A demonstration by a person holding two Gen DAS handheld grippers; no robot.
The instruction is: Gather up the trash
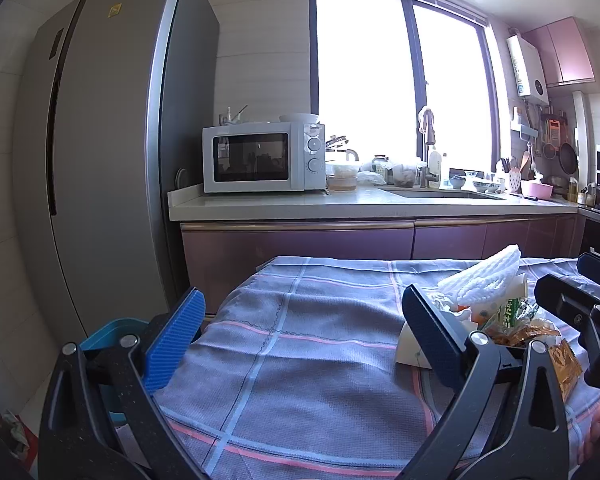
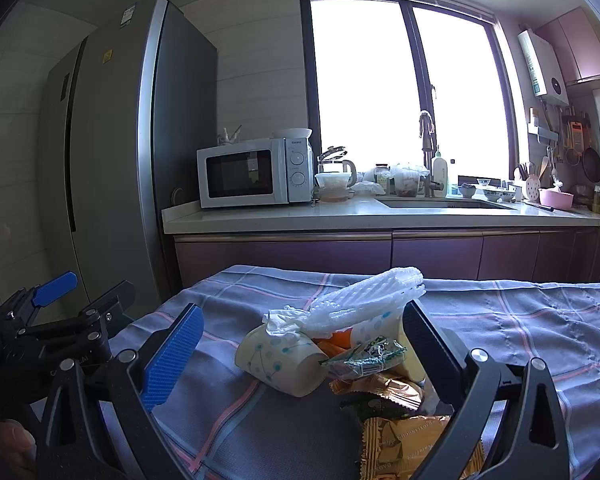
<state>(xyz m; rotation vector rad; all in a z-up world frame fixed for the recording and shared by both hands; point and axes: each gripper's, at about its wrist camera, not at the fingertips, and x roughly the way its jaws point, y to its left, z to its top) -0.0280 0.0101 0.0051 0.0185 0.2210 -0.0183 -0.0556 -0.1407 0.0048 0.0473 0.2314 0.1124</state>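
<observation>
A pile of trash lies on the table's checked cloth [image 2: 520, 320]. It holds a tipped paper cup [image 2: 284, 360], a crumpled tissue [image 2: 284, 320], a white foam net [image 2: 364, 300], a green wrapper [image 2: 364, 358] and orange snack wrappers [image 2: 412, 440]. My right gripper [image 2: 300, 356] is open, its fingers on either side of the pile, holding nothing. My left gripper [image 1: 300, 340] is open over bare cloth, left of the trash pile [image 1: 500, 312]. A teal bin [image 1: 108, 332] sits low beside the table's left edge.
Beyond the table runs a kitchen counter [image 1: 340, 204] with a microwave [image 1: 260, 158], a sink and dishes. A tall grey fridge [image 1: 108, 160] stands at the left. In the left wrist view the right gripper [image 1: 580, 280] shows at the right edge.
</observation>
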